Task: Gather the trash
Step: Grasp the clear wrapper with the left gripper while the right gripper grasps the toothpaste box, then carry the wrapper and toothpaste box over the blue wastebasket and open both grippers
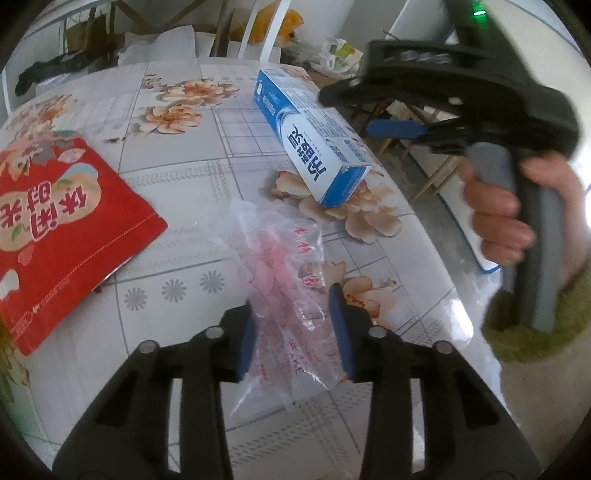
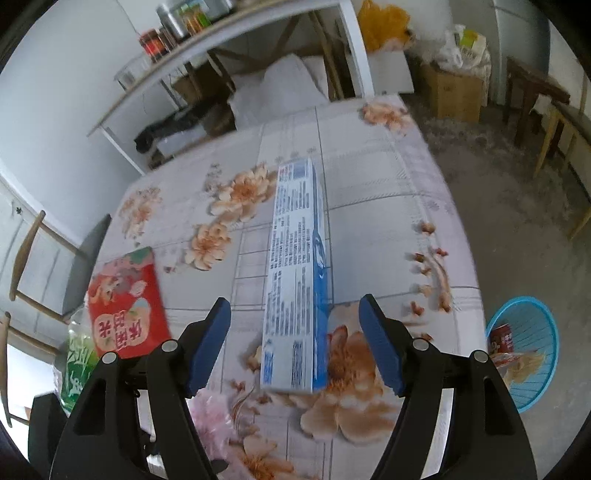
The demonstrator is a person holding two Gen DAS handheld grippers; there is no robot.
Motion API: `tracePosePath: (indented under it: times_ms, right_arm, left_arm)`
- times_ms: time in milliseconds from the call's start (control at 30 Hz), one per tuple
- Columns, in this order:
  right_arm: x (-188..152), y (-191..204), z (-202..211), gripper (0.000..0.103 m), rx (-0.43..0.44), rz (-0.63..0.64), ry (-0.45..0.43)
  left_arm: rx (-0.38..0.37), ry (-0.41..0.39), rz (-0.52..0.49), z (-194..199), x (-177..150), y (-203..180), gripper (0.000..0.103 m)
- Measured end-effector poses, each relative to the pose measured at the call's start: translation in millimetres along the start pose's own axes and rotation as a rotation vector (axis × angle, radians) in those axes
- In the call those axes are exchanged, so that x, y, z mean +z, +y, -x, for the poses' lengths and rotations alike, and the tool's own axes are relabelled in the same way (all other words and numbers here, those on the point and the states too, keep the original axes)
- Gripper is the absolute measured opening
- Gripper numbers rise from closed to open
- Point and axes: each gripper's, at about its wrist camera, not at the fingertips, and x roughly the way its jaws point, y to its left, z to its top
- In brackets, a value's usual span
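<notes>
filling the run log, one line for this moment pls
left hand-held gripper: shut on clear plastic bag | right hand-held gripper: open over toothpaste box

Home: floral table (image 2: 369,177), pantry shelf (image 2: 221,29)

The red packet (image 1: 62,236) is cut off at the left edge.

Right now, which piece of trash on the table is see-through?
The crumpled plastic bag with pink print, sitting between the left gripper. The red snack bag and the blue toothpaste box are solid coloured, not clear.
</notes>
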Motion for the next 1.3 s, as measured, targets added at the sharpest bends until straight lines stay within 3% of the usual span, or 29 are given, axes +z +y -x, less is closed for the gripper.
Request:
tracePosePath:
  times_ms: [200, 433, 533, 1033, 1300]
  right_arm:
    - [13, -4, -32, 0.069, 0.007, -0.033, 0.072]
    - [14, -6, -56, 0.041, -0.023, -0.060, 0.142]
    - [14, -7, -53, 0.037, -0.035, -0.079, 0.127]
    - [-5, -16, 25, 0.034, 0.043, -0.132, -0.009]
    - [-42, -60, 96, 0.034, 0.097, -0.253, -0.132]
  left_arm:
    - [-0.094, -0.009, 0.084, 2, -4, 15, 0.027]
    - [-0.153, -0.035, 0.127, 5, -9, 27, 0.022]
    - [-0.167, -0.041, 0.145, 6, -9, 34, 0.021]
    - [-0.171, -0.124, 0.168, 38, -6, 43, 0.020]
    - [-0.162, -0.181, 0.103, 61, 11, 23, 0.020]
